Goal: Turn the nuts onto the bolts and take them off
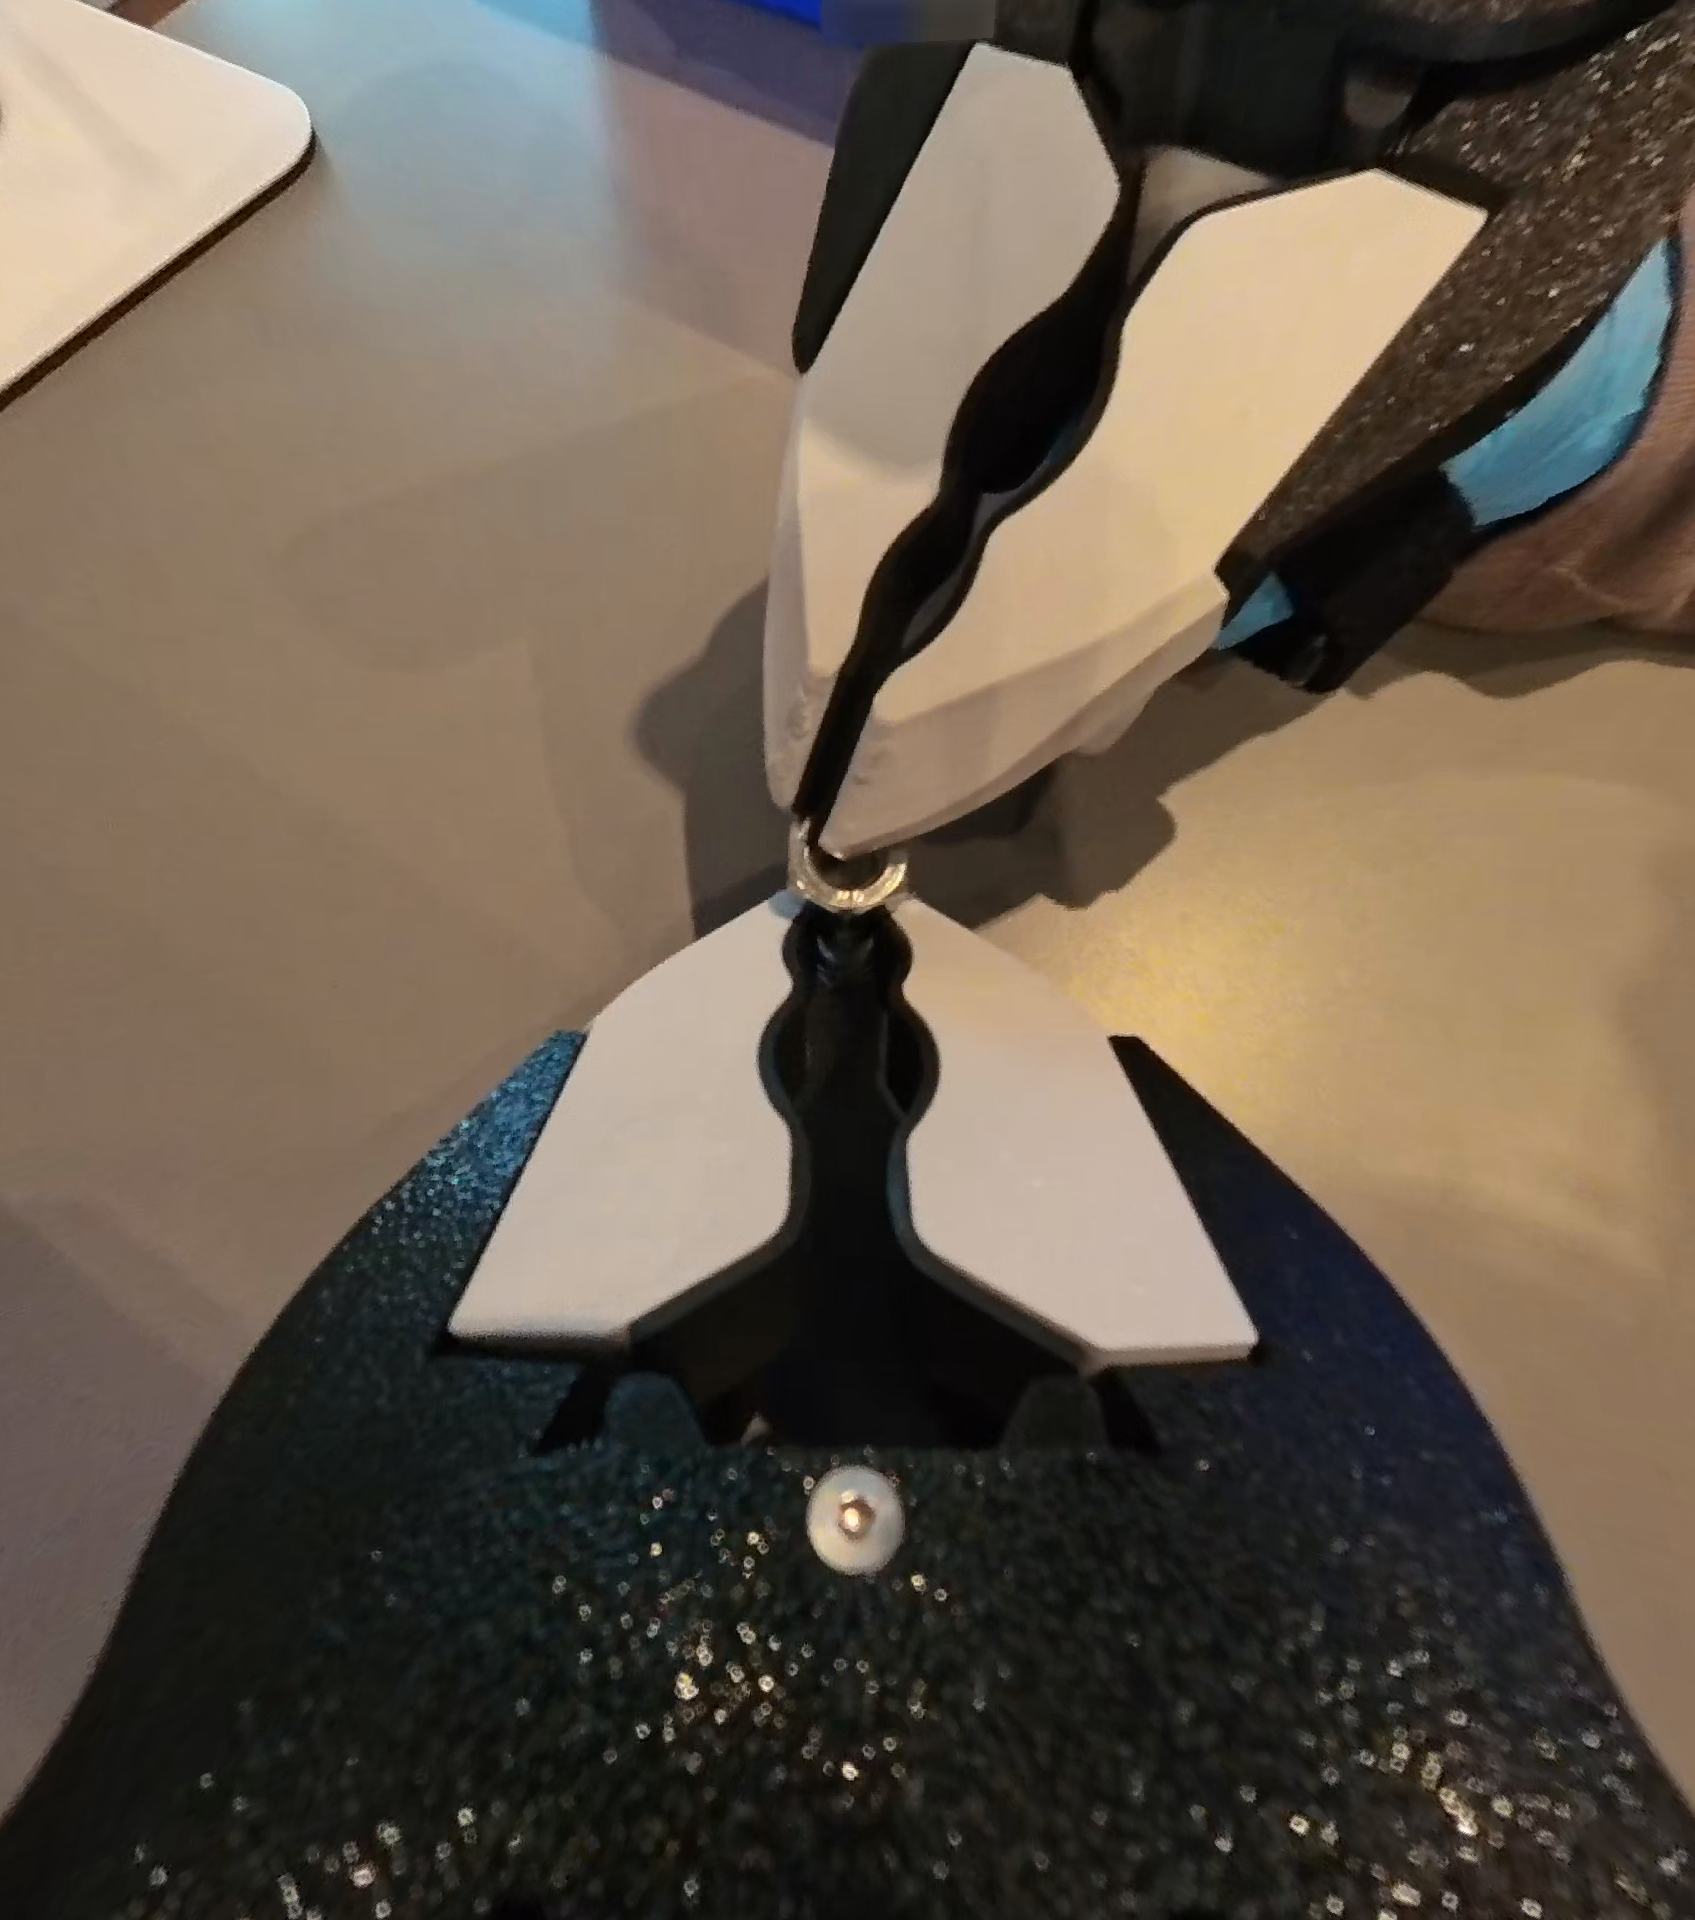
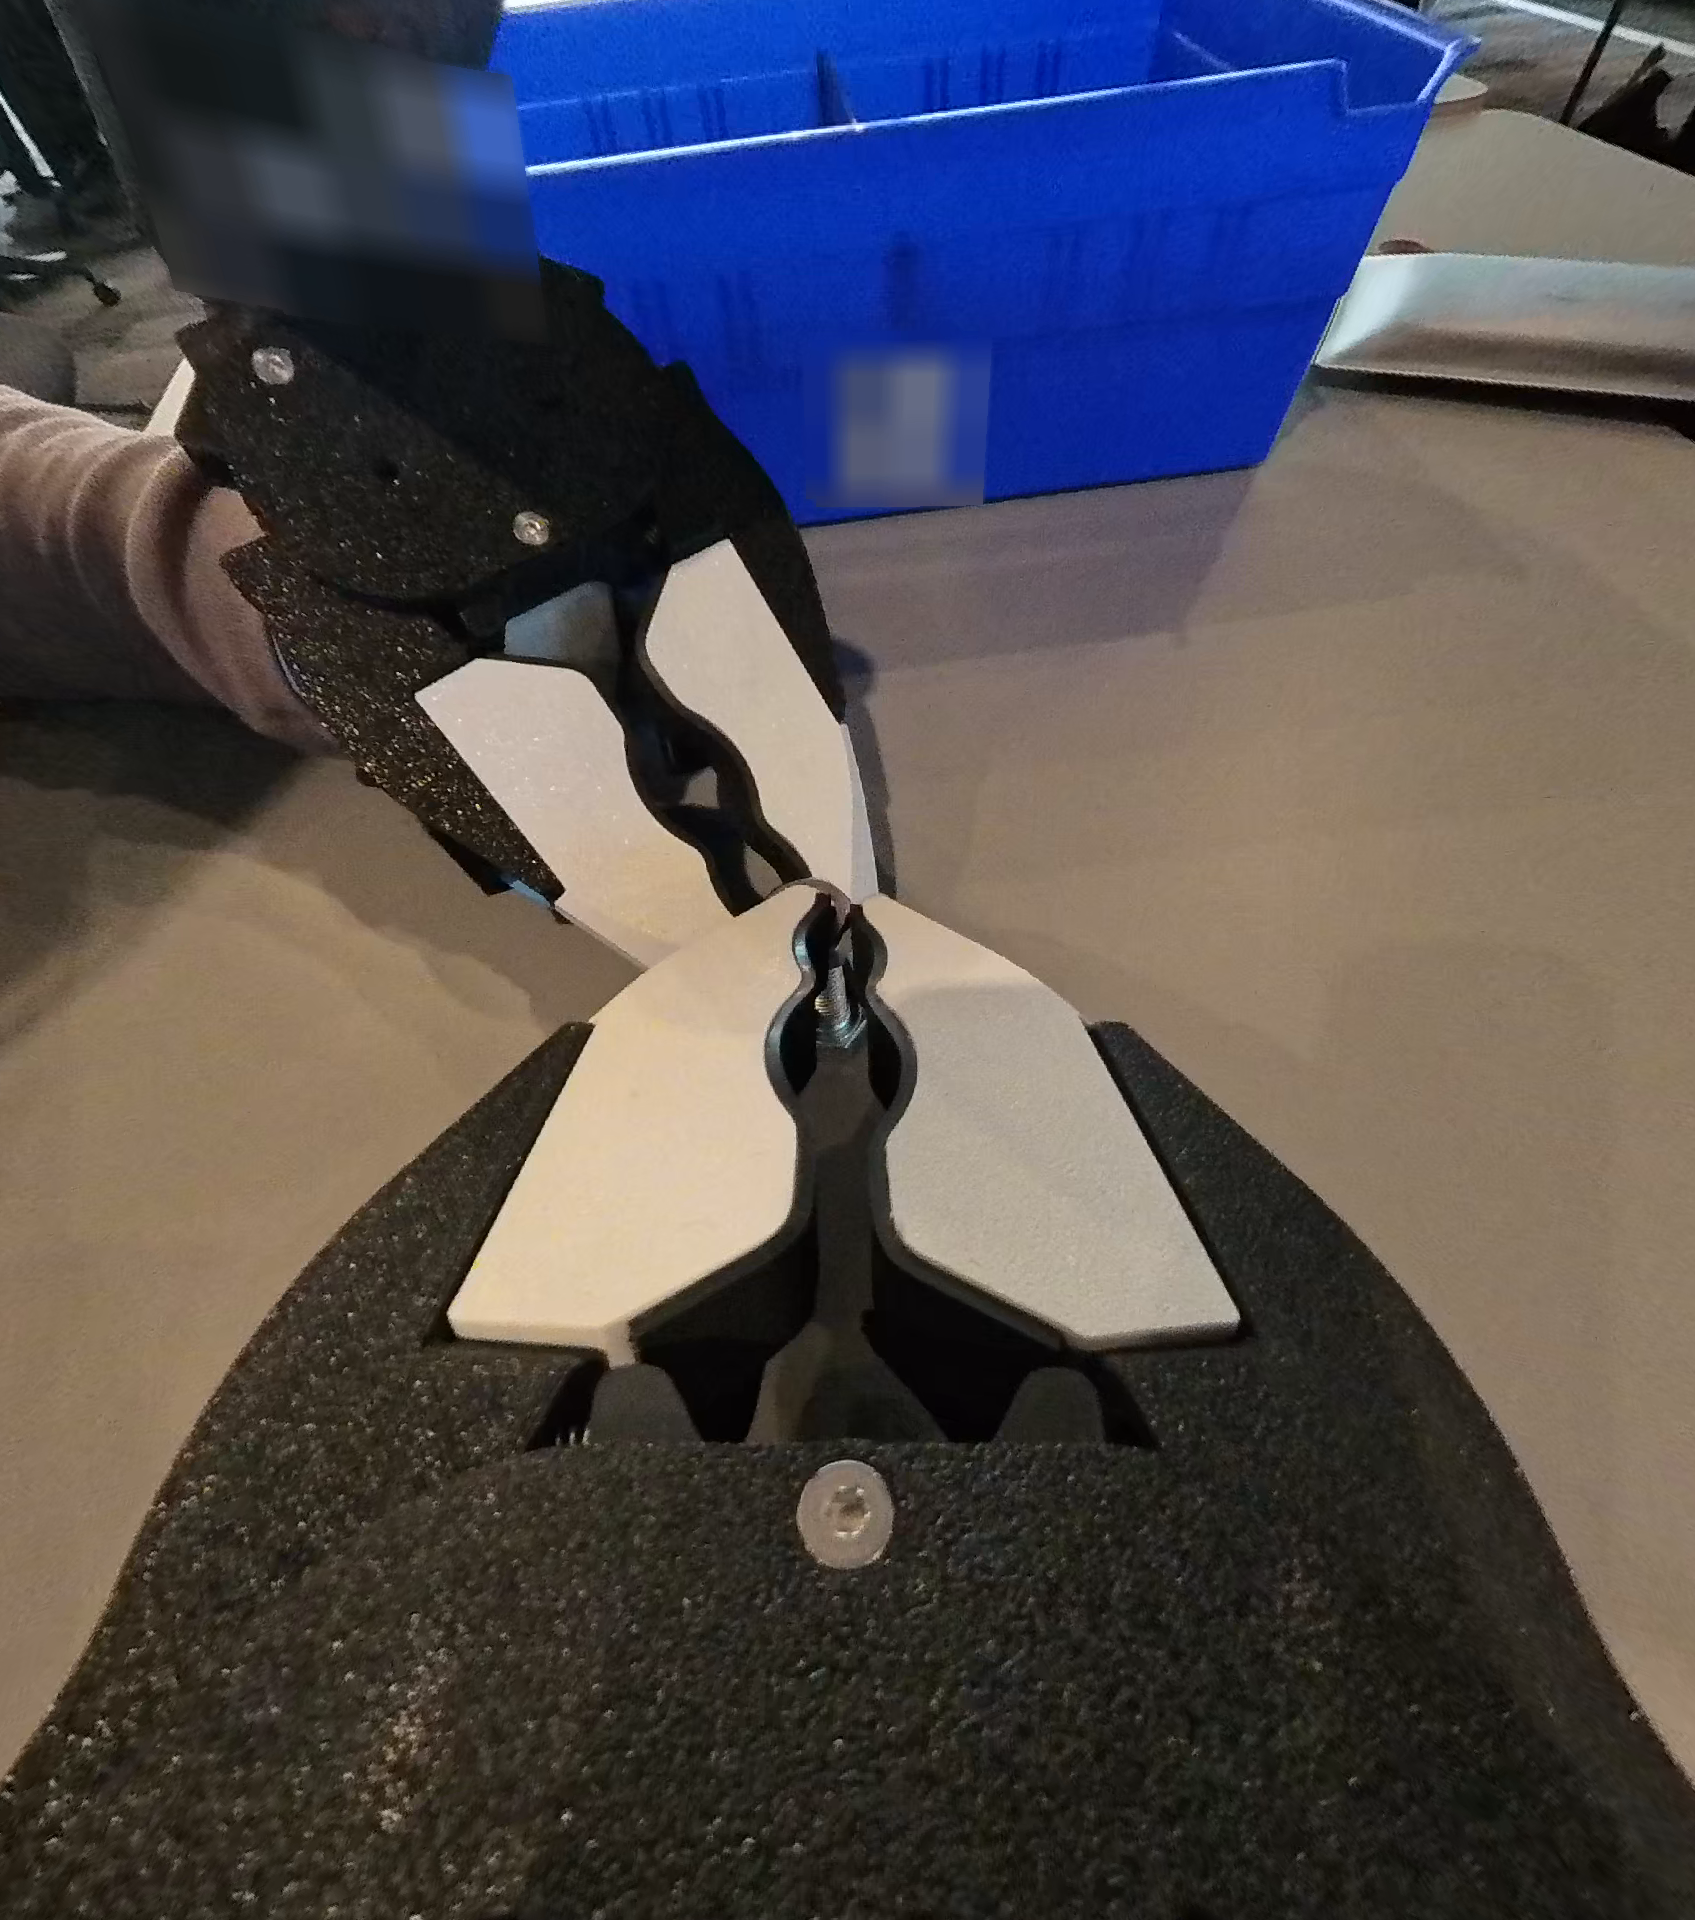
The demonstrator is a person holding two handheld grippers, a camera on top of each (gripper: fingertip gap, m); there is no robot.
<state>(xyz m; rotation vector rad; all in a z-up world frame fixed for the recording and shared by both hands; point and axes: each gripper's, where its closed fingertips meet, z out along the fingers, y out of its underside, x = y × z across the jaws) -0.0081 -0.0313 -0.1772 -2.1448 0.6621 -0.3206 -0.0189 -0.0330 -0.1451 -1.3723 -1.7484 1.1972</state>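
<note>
Left wrist view: left gripper (image 1: 848, 930) has its white fingers pressed together on a dark bolt (image 1: 838, 961) that runs back between them. Directly ahead of its tips sits a silver nut (image 1: 848, 868) at the bolt's end, pinched from above by the right gripper (image 1: 827, 821), which comes down from the upper right. Right wrist view: right gripper (image 2: 838, 914) is closed at its tips; a silver threaded shaft (image 2: 835, 1006) with a nut on it shows in the gap behind them. Blue bin (image 2: 978, 260) stands well beyond on the grey table (image 2: 1342, 831).
</note>
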